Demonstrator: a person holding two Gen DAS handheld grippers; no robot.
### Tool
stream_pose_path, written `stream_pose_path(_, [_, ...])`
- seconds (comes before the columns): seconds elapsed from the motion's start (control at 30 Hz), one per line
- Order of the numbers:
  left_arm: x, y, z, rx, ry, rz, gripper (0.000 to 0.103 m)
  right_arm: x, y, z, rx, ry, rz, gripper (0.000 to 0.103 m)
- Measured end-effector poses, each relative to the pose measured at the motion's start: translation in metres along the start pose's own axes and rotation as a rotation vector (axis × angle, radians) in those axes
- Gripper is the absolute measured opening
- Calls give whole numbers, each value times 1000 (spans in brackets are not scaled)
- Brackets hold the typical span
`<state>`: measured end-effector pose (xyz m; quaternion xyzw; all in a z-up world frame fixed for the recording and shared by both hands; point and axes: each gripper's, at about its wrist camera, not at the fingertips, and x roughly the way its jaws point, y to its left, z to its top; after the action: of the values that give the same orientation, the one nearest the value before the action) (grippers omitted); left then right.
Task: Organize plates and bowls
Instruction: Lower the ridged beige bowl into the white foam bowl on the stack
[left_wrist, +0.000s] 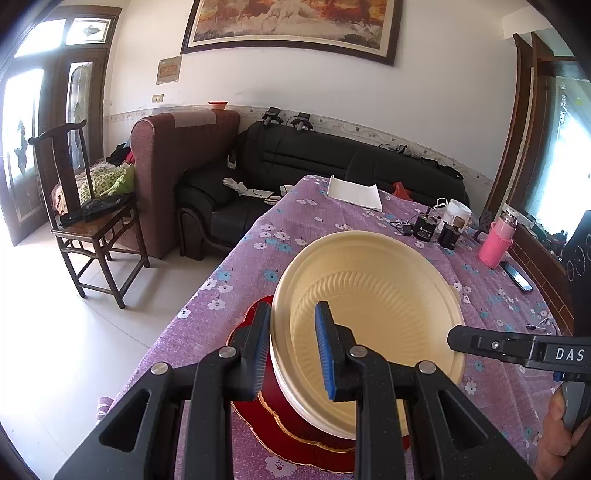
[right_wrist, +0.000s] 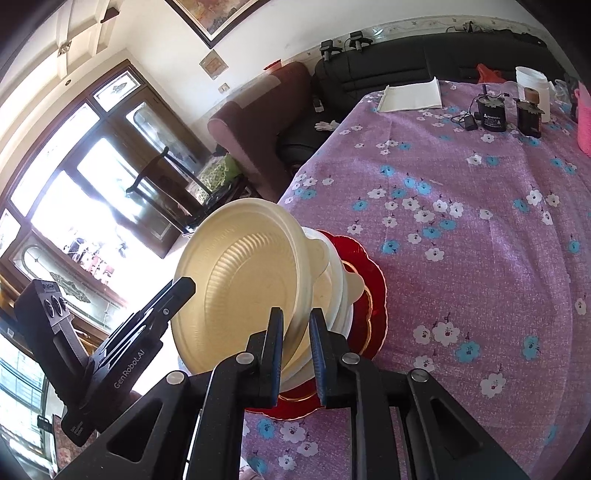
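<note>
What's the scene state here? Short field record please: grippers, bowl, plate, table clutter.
left gripper: shut on bowl rim, one finger inside, one outside
right gripper: on the opposite bowl rim; whether its pads press it is unclear
bowl: cream, ribbed, top of a nested stack of similar bowls, tilted
plate: red, gold scalloped edge, under the stack
table: purple floral cloth
far end: white paper, black cans, white mug, pink bottle

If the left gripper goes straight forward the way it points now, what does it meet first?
The left gripper already has the rim of the cream plastic bowl between its jaws, so it would press deeper into that bowl first; beyond lies the purple flowered tablecloth.
</note>
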<state>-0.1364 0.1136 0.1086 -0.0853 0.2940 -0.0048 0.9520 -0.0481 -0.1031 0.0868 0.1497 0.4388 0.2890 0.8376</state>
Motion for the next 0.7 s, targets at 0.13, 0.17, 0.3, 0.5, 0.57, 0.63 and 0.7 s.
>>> stream_pose_path(0.13, [1, -1, 0, 3, 2, -1, 22, -2, 0, 0, 0, -3, 0, 18])
stream_pose_path(0.17, [1, -1, 0, 3, 3, -1, 22, -2, 0, 0, -1, -5, -1, 18])
stream_pose_path(0.3, [3, 0, 1, 0, 5, 0, 22, -5, 1, 0, -3, -9, -1, 19])
stream_pose_path(0.5, [1, 1, 2, -3, -3, 5, 22, -6, 3, -1, -13, -6, 1, 21])
stream_pose_path(0.57, [0, 1, 2, -4, -2, 3, 22, -5, 3, -1, -20, -4, -3, 21])
stream_pose_path(0.63, [0, 1, 2, -3, -2, 5, 22, -6, 3, -1, -21, -6, -5, 22])
stream_pose_path(0.7, [0, 1, 2, -3, -2, 3, 22, -6, 2, -1, -23, -8, -8, 22])
